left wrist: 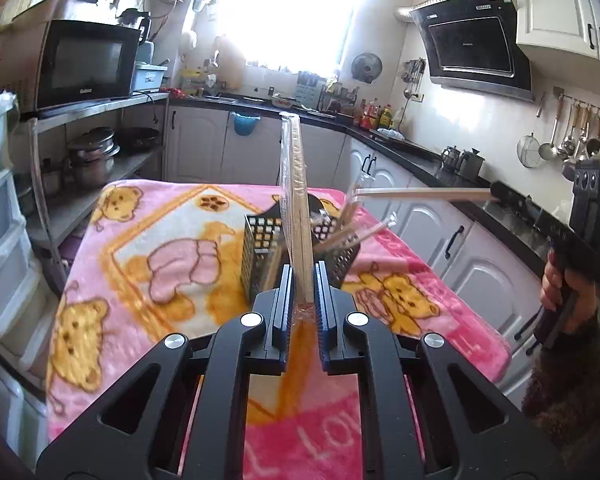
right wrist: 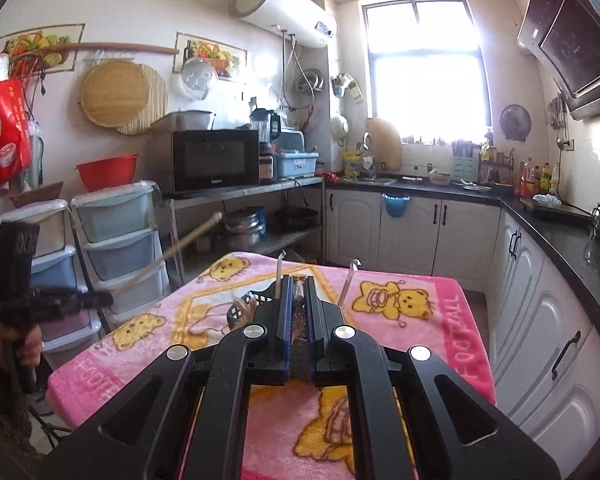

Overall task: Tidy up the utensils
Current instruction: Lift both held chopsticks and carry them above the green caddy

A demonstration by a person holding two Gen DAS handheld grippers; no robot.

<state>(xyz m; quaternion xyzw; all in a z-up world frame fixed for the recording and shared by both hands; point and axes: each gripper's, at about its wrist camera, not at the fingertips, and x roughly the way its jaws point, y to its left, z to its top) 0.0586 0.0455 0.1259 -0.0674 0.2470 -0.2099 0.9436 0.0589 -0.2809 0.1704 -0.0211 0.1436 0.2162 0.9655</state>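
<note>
At the far left of the left wrist view, a black microwave oven on a metal shelf reads "Galanz" below its door. Beside it is a table under a pink fleece blanket with yellow bears. Pale letters run along the blanket's near edge but are cut off. In the right wrist view its right edge reads "FOOTBALL", and a red carrier bag on the left wall bears Chinese characters too small to read.

A black perforated metal utensil holder stands on the far half of the table. Several pale chopsticks in clear wrappers lean out of its right side.

The left gripper is above the near part of the table. Its jaws are clamped on the lower end of a clear-wrapped pair of wooden chopsticks, which rises nearly upright in front of the holder.

Past the table's right edge, a hand holds the right gripper. Its jaws are closed on one end of a second pale pair of chopsticks. That pair lies almost level, its free tip just above the holder's right side.

From the right wrist, the right gripper's narrow gap shows something dark and unclear, and the holder peeks out to its left.
</note>
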